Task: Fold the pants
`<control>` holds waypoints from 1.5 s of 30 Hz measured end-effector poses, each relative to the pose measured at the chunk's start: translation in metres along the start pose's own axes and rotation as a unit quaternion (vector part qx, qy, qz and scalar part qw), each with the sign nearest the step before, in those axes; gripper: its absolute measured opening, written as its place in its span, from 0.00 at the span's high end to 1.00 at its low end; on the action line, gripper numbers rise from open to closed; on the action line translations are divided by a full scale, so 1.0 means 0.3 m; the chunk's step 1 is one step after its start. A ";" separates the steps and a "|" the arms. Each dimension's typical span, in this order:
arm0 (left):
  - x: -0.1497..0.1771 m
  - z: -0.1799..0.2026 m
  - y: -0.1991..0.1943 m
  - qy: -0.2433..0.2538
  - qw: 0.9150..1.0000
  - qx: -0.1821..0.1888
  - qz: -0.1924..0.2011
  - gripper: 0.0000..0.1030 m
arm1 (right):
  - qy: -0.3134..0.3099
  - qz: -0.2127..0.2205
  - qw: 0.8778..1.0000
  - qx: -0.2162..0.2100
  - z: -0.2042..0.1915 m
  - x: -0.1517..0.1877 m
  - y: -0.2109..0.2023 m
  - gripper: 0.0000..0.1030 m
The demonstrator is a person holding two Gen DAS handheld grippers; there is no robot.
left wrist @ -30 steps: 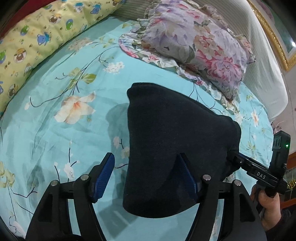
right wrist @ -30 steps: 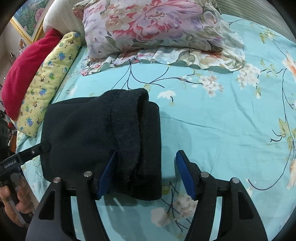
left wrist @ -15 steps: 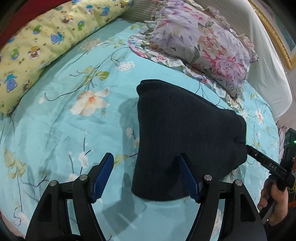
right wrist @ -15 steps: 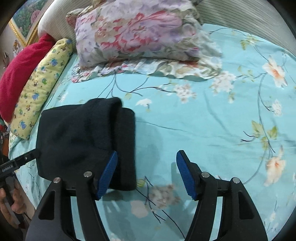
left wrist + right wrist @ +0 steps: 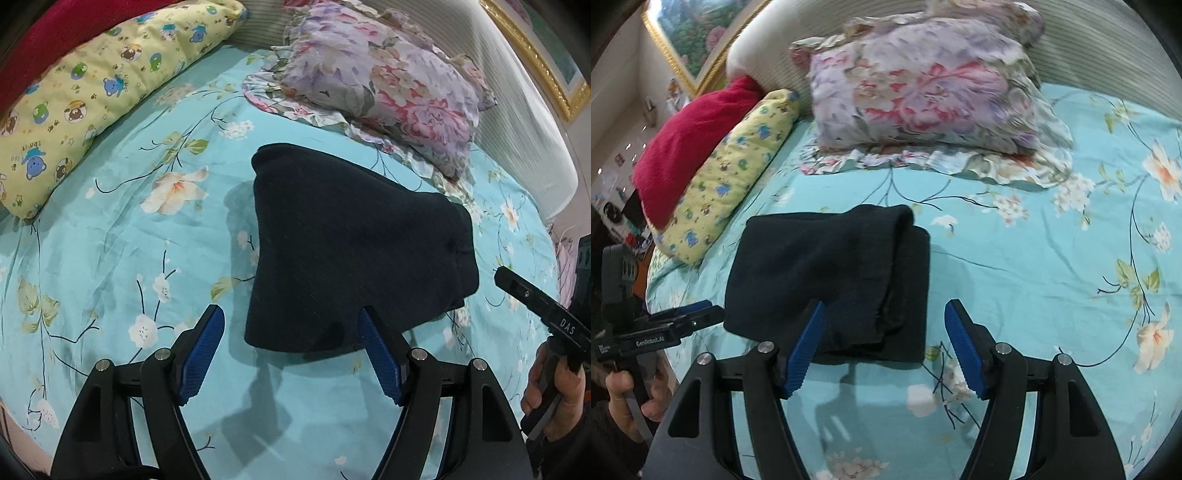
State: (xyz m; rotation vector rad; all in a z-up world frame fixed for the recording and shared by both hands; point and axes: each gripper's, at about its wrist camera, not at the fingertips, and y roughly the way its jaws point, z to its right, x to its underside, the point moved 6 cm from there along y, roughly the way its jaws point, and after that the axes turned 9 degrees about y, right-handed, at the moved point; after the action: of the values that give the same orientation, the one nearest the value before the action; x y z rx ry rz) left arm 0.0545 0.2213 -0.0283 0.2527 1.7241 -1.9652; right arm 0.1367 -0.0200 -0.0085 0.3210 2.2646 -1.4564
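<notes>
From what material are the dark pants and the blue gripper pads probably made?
The dark pants: likely thick knit or fleece, matte, with a fuzzy surface and soft, bulky folds. The blue gripper pads: probably rubber or plastic, with fine ribbed texture.

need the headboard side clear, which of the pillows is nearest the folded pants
The purple and pink floral pillow: its ruffled edge lies just beyond the dark folded pants. The yellow cartoon-print pillow and the red pillow lie farther off at the side.

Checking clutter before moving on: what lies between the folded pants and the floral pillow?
Only bare bedsheet separates pants from floral pillow, clearest in the right wrist view.
</notes>
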 end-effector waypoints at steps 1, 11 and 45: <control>0.001 0.002 -0.001 0.001 1.000 0.001 0.000 0.26 | -0.005 0.001 1.000 0.002 -0.005 0.005 0.000 0.31; 0.018 0.030 -0.028 0.025 1.000 -0.013 0.007 0.23 | -0.016 0.008 1.000 -0.009 -0.021 0.049 -0.024 0.23; 0.110 0.105 0.009 0.083 0.992 -0.087 0.022 0.19 | -0.127 0.019 0.992 0.014 -0.082 0.172 0.028 0.15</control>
State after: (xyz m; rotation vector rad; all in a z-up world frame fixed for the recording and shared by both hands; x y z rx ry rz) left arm 0.0334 0.1824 -0.0402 0.3979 1.9656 -1.7915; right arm 0.0889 0.0041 -0.0308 0.1743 2.0275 -1.4243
